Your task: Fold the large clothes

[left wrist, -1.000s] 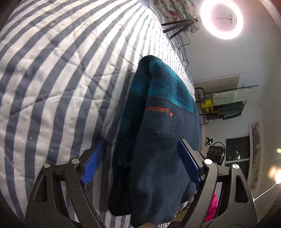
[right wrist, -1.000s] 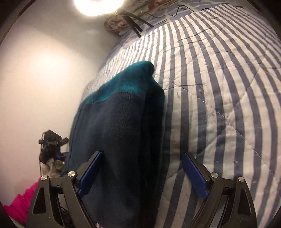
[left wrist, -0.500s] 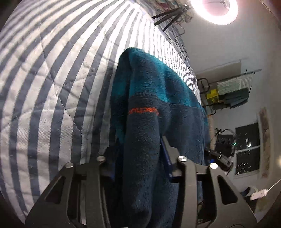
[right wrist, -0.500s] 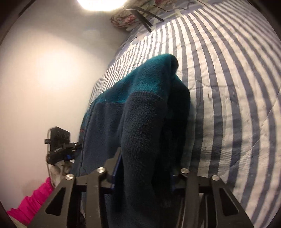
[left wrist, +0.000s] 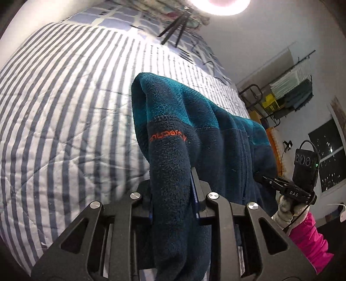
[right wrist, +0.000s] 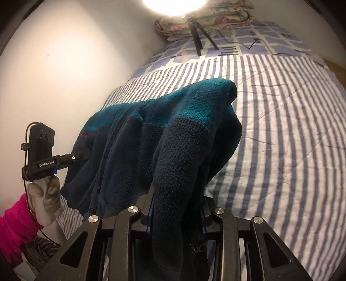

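A dark navy and teal fleece jacket (left wrist: 207,129) with an orange logo hangs between both grippers, lifted above the striped bed. My left gripper (left wrist: 172,192) is shut on one bunched edge of the fleece. My right gripper (right wrist: 176,205) is shut on the other edge of the fleece (right wrist: 173,134). Each gripper shows in the other's view: the right gripper (left wrist: 287,188) at the right of the left wrist view, the left gripper (right wrist: 54,164) at the left of the right wrist view. The fingertips are buried in fabric.
The bed with a blue and white striped quilt (left wrist: 64,108) lies below. A ring light on a tripod (left wrist: 177,26) and folded bedding (right wrist: 205,19) stand at the bed's far end. A white wall (right wrist: 64,64) runs along one side. A clothes rack (left wrist: 287,93) stands beyond.
Both grippers closed on the fleece edges, from open a second ago. They have since lifted the jacket off the quilt, and it now hangs spread between them.
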Action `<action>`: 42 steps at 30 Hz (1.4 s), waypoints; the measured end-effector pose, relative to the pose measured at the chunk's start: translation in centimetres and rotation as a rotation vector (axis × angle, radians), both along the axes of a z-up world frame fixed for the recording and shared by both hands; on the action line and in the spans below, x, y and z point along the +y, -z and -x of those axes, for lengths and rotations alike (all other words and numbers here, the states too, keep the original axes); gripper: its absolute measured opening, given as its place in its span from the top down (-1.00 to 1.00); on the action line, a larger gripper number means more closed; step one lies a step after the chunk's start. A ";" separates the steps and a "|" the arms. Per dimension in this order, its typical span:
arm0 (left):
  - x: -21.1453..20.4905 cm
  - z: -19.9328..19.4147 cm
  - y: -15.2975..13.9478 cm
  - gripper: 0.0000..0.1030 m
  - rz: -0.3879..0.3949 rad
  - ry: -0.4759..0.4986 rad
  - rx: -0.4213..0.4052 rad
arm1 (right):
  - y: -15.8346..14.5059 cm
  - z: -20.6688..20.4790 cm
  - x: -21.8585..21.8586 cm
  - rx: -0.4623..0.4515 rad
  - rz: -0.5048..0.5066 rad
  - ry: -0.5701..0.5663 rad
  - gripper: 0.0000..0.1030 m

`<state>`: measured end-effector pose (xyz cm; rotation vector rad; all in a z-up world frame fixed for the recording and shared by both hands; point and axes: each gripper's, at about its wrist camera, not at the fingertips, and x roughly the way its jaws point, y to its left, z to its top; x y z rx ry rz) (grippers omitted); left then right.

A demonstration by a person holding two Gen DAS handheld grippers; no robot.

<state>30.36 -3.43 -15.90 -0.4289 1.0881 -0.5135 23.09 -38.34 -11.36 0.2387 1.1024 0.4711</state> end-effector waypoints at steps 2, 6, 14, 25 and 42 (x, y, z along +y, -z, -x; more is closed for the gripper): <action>-1.1 0.0 -0.5 0.54 0.002 0.021 -0.004 | -0.8 0.2 -1.3 -0.014 0.007 0.017 0.41; -4.0 -0.7 -1.4 0.54 0.001 0.069 -0.029 | -2.0 0.7 -4.4 -0.040 0.032 0.055 0.42; -11.4 -4.5 -2.8 0.55 0.019 0.146 -0.081 | -5.1 -1.8 -10.0 -0.121 0.119 0.131 0.43; -21.8 -13.2 -4.6 0.55 0.061 0.196 -0.165 | -7.6 -9.6 -18.4 -0.235 0.188 0.258 0.43; -32.2 -24.4 0.6 0.55 0.043 0.167 -0.206 | -1.1 -19.3 -25.8 -0.239 0.292 0.362 0.44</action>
